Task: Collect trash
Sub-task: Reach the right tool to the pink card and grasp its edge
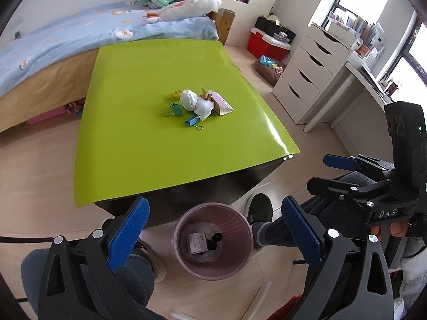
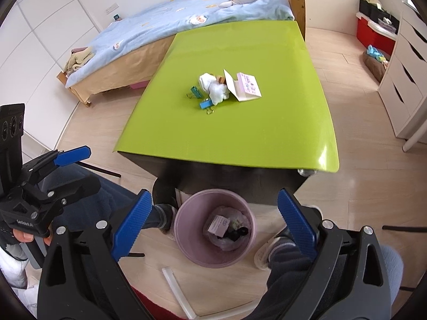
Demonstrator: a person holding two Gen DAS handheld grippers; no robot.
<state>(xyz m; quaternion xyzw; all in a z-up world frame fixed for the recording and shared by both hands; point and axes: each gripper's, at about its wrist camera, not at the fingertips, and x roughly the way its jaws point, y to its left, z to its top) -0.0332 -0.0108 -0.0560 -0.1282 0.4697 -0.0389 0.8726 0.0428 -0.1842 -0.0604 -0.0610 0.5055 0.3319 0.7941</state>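
Trash (image 1: 198,104) lies mid-table, beyond both gaping grippers (bin (image 2: 214,228) below).

I am in a home bedroom: a bed (image 1: 80,40) with blue bedding, plush toys (image 1: 186,5), and white drawers (image 1: 309,74) beside a window.

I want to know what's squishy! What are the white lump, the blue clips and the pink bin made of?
The white lump looks like crumpled tissue or soft cloth: matte, with folds. The blue clips seem to be painted metal, with thin gold wire handles. The pink bin looks like plastic, smooth with fine ribs inside. Only the lump looks squishy.
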